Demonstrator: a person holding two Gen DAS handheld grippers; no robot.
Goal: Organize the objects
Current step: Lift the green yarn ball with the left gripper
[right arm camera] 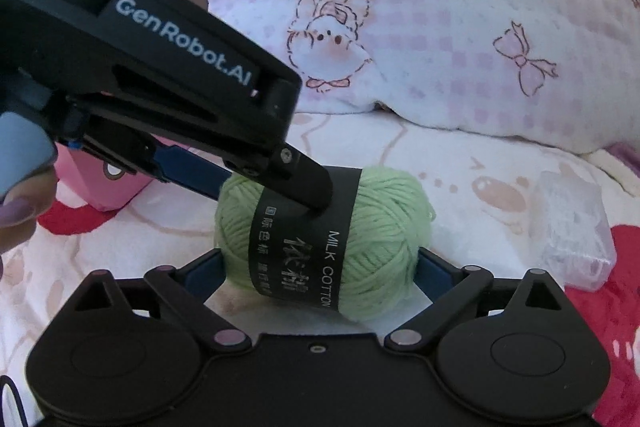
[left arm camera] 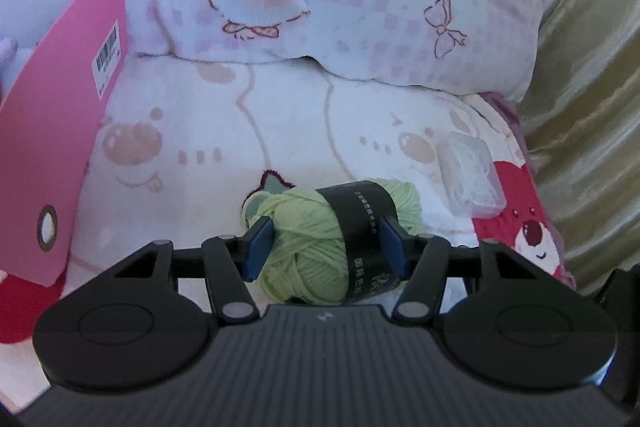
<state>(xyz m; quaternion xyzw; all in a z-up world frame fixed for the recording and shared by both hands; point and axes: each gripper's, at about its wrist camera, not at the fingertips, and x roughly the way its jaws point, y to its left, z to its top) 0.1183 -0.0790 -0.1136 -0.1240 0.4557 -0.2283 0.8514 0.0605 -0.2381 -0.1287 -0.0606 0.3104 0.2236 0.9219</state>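
While the left gripper (left arm camera: 326, 247) is clamping the one pale-green cotton yarn ball with a black paper band (left arm camera: 320, 247) on the cartoon-print blanket (left arm camera: 280, 131), the right gripper (right arm camera: 320, 267) is sitting wide apart around it. Looks like a handover or pickup; next it probably needs carrying to the single pink cardboard box (left arm camera: 60, 131) at 9 o'clock. One clear plastic case (left arm camera: 472, 179) is lying at 2 o'clock.

A pale green ball of yarn (left arm camera: 308, 247), wrapped in a black paper band printed "MILK COTTON", lies on its side on a cartoon-printed blanket. A small clear plastic box (left arm camera: 472, 177) rests nearby on the same blanket.
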